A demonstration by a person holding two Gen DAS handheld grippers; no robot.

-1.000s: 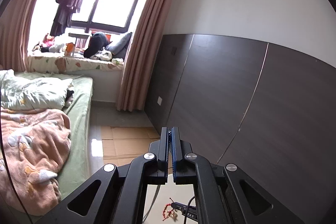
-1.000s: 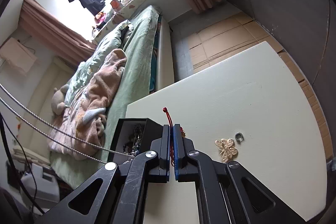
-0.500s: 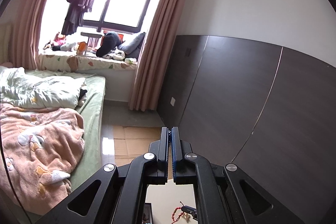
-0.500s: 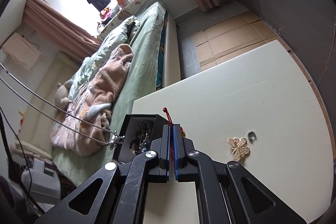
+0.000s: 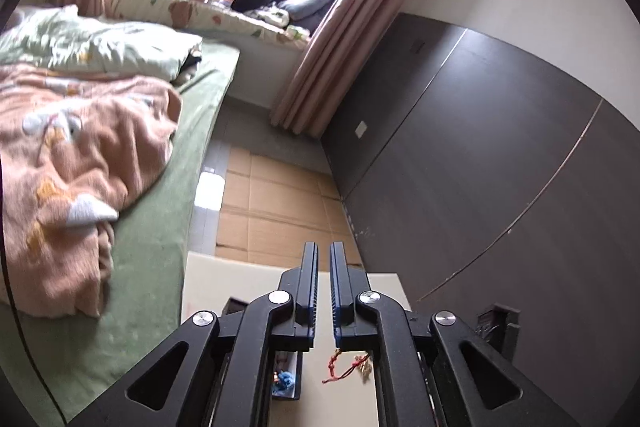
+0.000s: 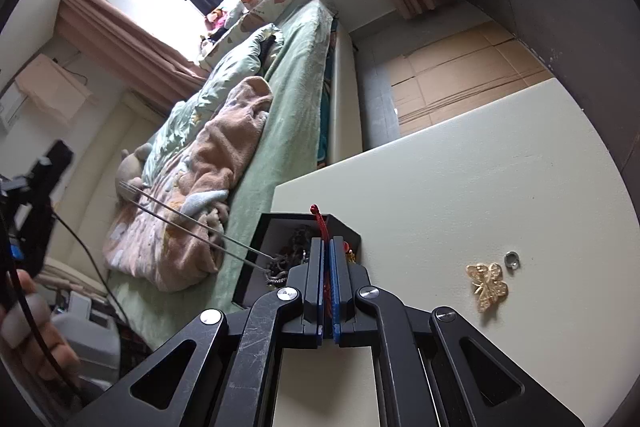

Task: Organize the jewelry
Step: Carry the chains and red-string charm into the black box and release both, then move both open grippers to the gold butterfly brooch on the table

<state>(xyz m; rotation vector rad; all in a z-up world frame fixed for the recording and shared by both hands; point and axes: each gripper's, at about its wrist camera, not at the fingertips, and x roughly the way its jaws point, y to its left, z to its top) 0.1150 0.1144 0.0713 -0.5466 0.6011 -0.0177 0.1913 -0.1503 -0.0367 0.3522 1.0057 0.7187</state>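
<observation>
My right gripper is shut on a red cord bracelet and holds it over the right edge of a black jewelry box holding several pieces. A silver chain runs taut from the upper left down into the box. A gold butterfly brooch and a small silver ring lie on the cream table to the right. My left gripper is slightly open and empty, high above the table; below it I see the box and the red bracelet.
A bed with a green sheet and pink blanket stands left of the table. Cardboard covers the floor beyond the table. A dark panelled wall runs along the right.
My left gripper has tilted down toward the table and its jaws have parted slightly. The silver chain's end has dropped into the box. My right gripper stays shut on the red bracelet.
</observation>
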